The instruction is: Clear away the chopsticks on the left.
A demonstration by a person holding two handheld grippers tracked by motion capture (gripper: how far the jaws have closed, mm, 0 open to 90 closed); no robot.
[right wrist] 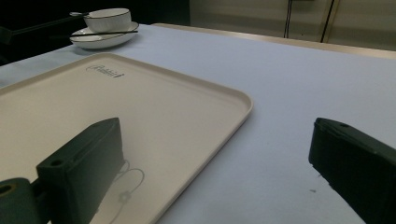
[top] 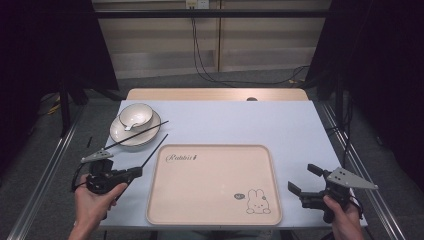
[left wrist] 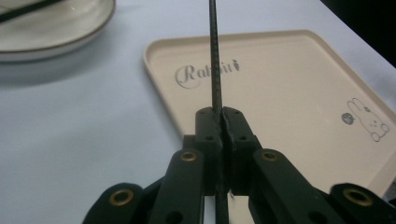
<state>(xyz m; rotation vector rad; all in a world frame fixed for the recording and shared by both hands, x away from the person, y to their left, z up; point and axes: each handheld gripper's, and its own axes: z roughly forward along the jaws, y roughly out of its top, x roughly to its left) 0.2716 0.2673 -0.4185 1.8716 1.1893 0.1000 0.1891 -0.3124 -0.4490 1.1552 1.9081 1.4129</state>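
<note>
At the near edge of the worktop [top: 280, 125], the person's left hand [top: 92, 202] grips the left hand-held gripper [top: 134, 173] just off the left side of the cream tray [top: 210, 210], with the forearm coming in from the bottom and the tool angled up and to the right. Its jaws are pressed together on a black chopstick [left wrist: 215, 65], which runs from the jaws diagonally toward the far right, its tip above the worktop near the tray's far left corner. The right hand [top: 345, 217] holds the right hand-held gripper [top: 305, 179] just right of the tray's near right corner, pointing left, with its jaws spread wide and nothing between them. A second black chopstick [top: 137, 132] lies across the rim of a white plate [top: 125, 137] at the far left, beside a white bowl [top: 135, 115] with a spoon [top: 131, 124] in it. The tray carries a rabbit drawing [top: 258, 202] in its near right corner.
</note>
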